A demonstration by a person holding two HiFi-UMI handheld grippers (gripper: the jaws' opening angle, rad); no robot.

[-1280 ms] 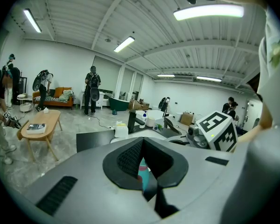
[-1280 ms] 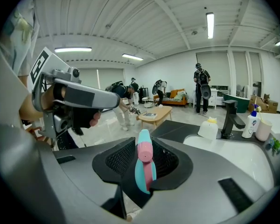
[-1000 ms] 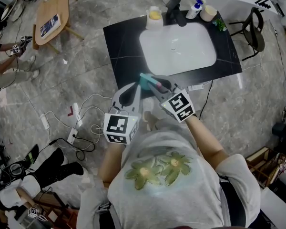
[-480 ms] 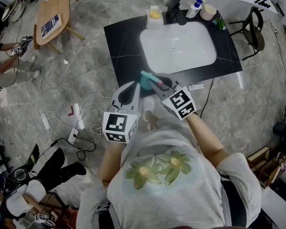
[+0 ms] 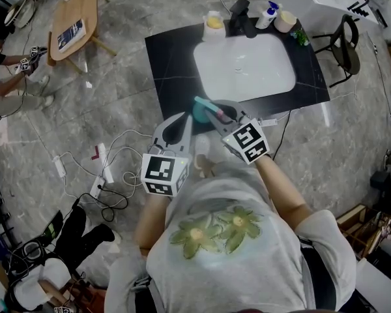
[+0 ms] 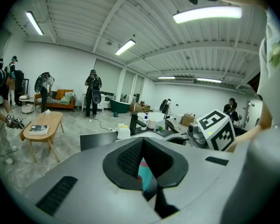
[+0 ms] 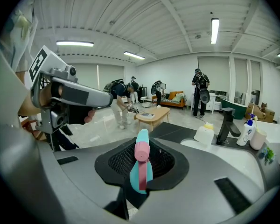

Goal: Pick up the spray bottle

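bottle: spray bottle with teal head and pink trigger (image 5: 201,107), lower centre of the head view. It is clear of the black counter with white basin (image 5: 170,64), in the air by the counter's near edge, just in front of the person's chest.
right gripper (image 5: 219,115): pinching the bottle at the sprayer head. In the right gripper view the teal head and pink trigger stand upright between the pads.
left gripper (image 5: 183,122): jaws drawn together at the tips, nothing pinched. It sits just beside the bottle, and the left gripper view shows only a sliver of teal through the slot between the pads.
stage: looks like the pick is done, with the bottle lifted and carried by one gripper.
risk 1: the grip is on the head and trigger, not the body. More squeeze could press the trigger and fire a spray.
risk 2: the bottle body hangs below the pinch, mostly hidden. A fast swing could pivot it or slip it out of the pads.
risk 3: the bottle is at the counter's edge, so a drop may land on the grey stone floor (image 5: 127,119), not the counter.
risk 4: the left gripper is very close, and a nudge could knock the head askew in the pads.
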